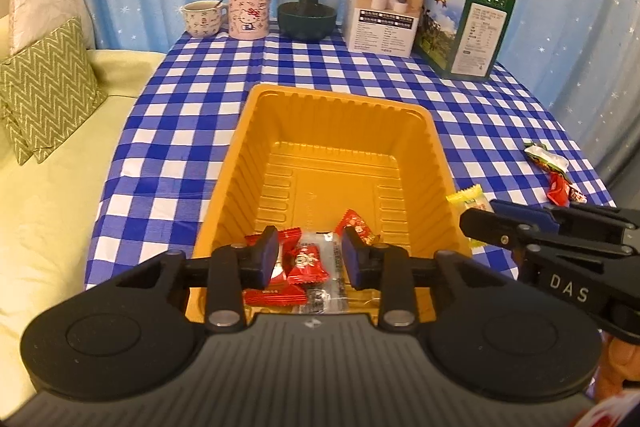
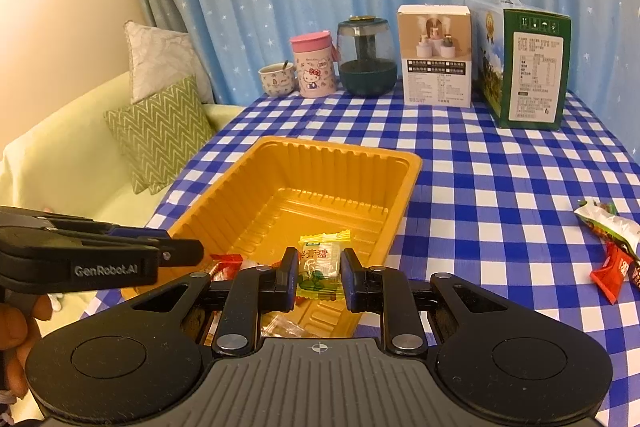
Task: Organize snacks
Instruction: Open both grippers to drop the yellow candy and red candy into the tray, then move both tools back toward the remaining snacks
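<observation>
An orange plastic tray [image 1: 340, 99] [image 2: 340, 147] sits on the blue checked tablecloth. My left gripper [image 1: 310, 255] hangs over the tray's near end with its pads apart. A red wrapped candy [image 1: 306, 263] is between the pads without touching them, among other red candies and a clear packet [image 1: 334, 267] in the tray. My right gripper [image 2: 320, 267] is shut on a yellow-green candy [image 2: 320, 263] [image 1: 468, 203] above the tray's near right corner. Each gripper shows in the other's view: the right gripper [image 1: 480, 217] and the left gripper [image 2: 188, 251].
Loose snacks lie on the cloth to the right: a white-green packet [image 1: 546, 155] [image 2: 612, 227] and a red one [image 1: 560, 189] [image 2: 610, 273]. A cup, pink mug [image 1: 248, 7], dark jar [image 1: 306, 3] and two boxes [image 1: 384, 7] line the back edge. A sofa with cushions [image 1: 44, 87] is on the left.
</observation>
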Tool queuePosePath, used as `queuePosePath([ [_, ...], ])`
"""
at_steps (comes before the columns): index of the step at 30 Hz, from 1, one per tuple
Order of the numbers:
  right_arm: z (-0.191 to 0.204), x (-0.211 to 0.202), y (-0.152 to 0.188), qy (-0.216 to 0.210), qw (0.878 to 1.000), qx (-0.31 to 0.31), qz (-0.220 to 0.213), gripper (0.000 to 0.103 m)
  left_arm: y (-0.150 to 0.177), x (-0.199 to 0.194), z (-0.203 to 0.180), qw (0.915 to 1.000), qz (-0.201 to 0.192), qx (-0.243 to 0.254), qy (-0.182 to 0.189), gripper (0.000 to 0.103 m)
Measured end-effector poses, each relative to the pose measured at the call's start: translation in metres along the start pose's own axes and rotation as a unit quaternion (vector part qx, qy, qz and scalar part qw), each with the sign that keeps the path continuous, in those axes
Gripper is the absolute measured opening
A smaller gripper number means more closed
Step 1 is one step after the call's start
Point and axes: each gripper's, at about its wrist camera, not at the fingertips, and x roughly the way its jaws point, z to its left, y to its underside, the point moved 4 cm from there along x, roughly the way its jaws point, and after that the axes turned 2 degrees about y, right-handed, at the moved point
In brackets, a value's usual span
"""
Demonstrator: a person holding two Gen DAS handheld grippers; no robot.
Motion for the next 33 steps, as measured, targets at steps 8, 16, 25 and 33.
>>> queuePosePath([
  [8, 0.008, 0.001, 0.000, -0.014, 1.000, -0.002, -0.001, 0.023, -0.001, -0.009, 0.007, 0.9999, -0.010, -0.006, -0.012, 0.031],
  [16, 0.010, 0.008, -0.008, -0.049, 0.999, 0.016, -0.012, 0.027, 0.002, -0.015, 0.014, 0.9995, -0.016, -0.021, -0.019, 0.036],
  [25, -0.021, -0.019, 0.008, -0.006, 0.999, 0.053, -0.007, 0.038, 0.005, -0.030, -0.002, 0.9995, -0.023, -0.016, -0.014, 0.049],
  [33, -0.051, -0.064, 0.024, 0.038, 0.997, 0.069, -0.010, 0.040, 0.006, -0.049, -0.033, 0.9995, -0.031, -0.003, 0.000, 0.066],
])
